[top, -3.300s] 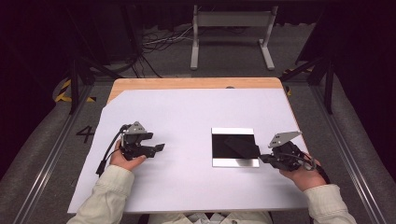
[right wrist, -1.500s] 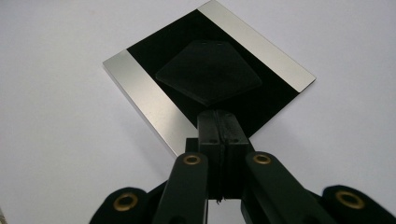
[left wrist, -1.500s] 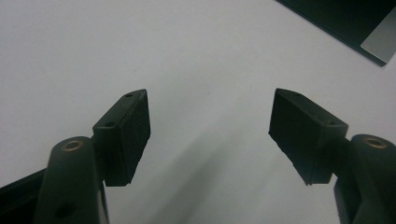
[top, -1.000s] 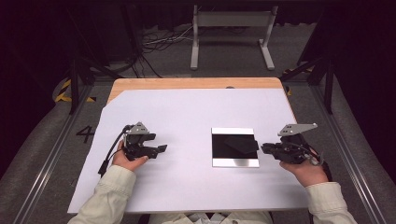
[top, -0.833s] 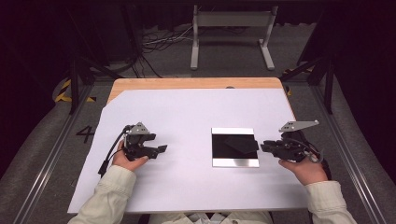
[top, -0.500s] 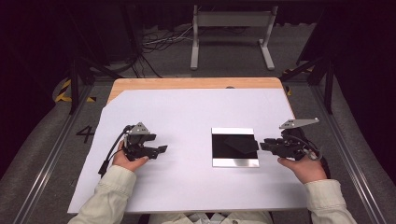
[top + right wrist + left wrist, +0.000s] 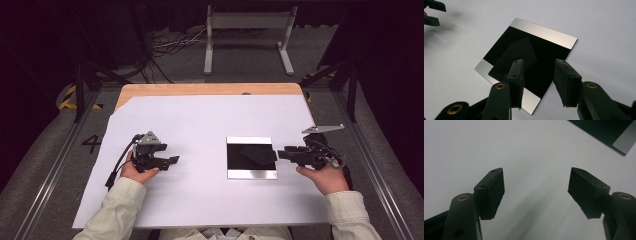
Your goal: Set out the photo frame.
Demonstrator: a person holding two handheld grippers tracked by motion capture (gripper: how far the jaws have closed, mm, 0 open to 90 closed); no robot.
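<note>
A square glossy black plate (image 7: 251,170) with silver strips along two edges lies flat on the white sheet, right of centre. On it rests a thin matte dark card (image 7: 257,153) (image 7: 521,50), one corner reaching over the plate's (image 7: 544,32) silver strip. At the plate's right edge my right gripper (image 7: 281,154) (image 7: 538,72) points left. Its jaws have just been opening and stand apart above the plate, with nothing pressed between the pads. On the left of the sheet my left gripper (image 7: 172,160) (image 7: 536,187) stands open over bare white surface, a corner of the plate (image 7: 610,130) far ahead.
The white sheet (image 7: 200,120) covers a wooden table whose far edge (image 7: 210,89) shows. Beyond it are a grey metal stand (image 7: 247,22) and floor cables. Metal rails run along both sides of the table. A cable (image 7: 117,167) trails from the left gripper.
The right gripper's jaws have spread wider and the hand has edged slightly toward the plate. The left gripper has stayed put.
</note>
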